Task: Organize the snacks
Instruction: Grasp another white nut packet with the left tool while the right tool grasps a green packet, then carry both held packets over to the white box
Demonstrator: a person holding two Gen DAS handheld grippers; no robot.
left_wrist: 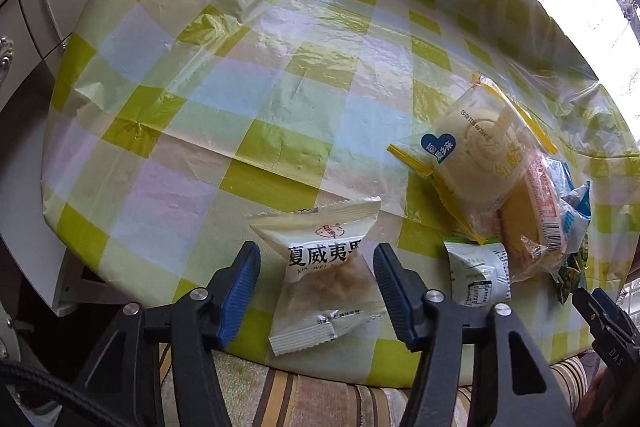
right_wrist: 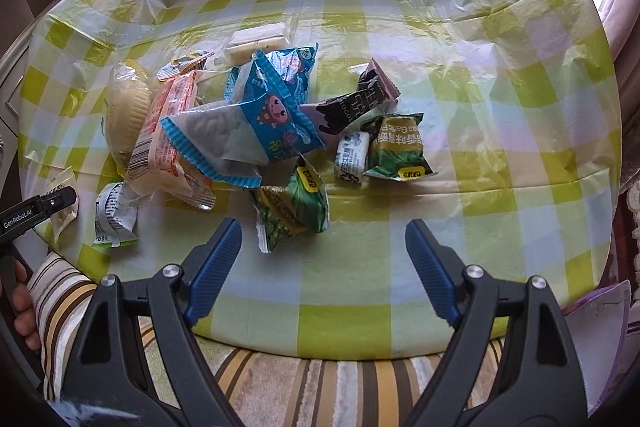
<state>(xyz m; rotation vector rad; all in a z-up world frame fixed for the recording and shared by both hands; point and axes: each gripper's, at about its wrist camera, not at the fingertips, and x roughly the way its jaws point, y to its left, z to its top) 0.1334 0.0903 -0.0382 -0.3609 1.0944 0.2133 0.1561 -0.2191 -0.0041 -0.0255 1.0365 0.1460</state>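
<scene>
Left wrist view: left gripper (left_wrist: 316,291) hangs over the near edge of the checked plastic tablecloth (left_wrist: 240,75), blue pads half spread
Left tongs state: jaws part-way apart, one pad on each side of the white macadamia snack packet (left_wrist: 324,283), a small gap showing on both sides, so nothing is squeezed
White packet position: lies flat on the cloth between the left pads, its printed top end pointing away from the camera, its bottom seal near the cloth's edge
Neighbours on its right: small green-and-white packet (left_wrist: 478,273) just beside the right pad; beyond it a yellow-edged cake packet (left_wrist: 476,155) leaning on a yellow cake in clear wrap (left_wrist: 524,227)
Right wrist view: right gripper (right_wrist: 324,267) stands wide, with only bare cloth between its pads
Snack heap: the pile sits ahead of the right tongs; the green pea packet (right_wrist: 296,207) is nearest, just beyond the left pad's tip and apart from it
Heap centre: blue cartoon packet (right_wrist: 256,119) lies on an orange-striped packet (right_wrist: 168,131)
Heap far side: dark chocolate wrapper (right_wrist: 360,103), second green pea packet (right_wrist: 396,147), a white bar (right_wrist: 256,41) at the back
Foreground: striped cushion (right_wrist: 320,379) under the cloth's near edge
</scene>
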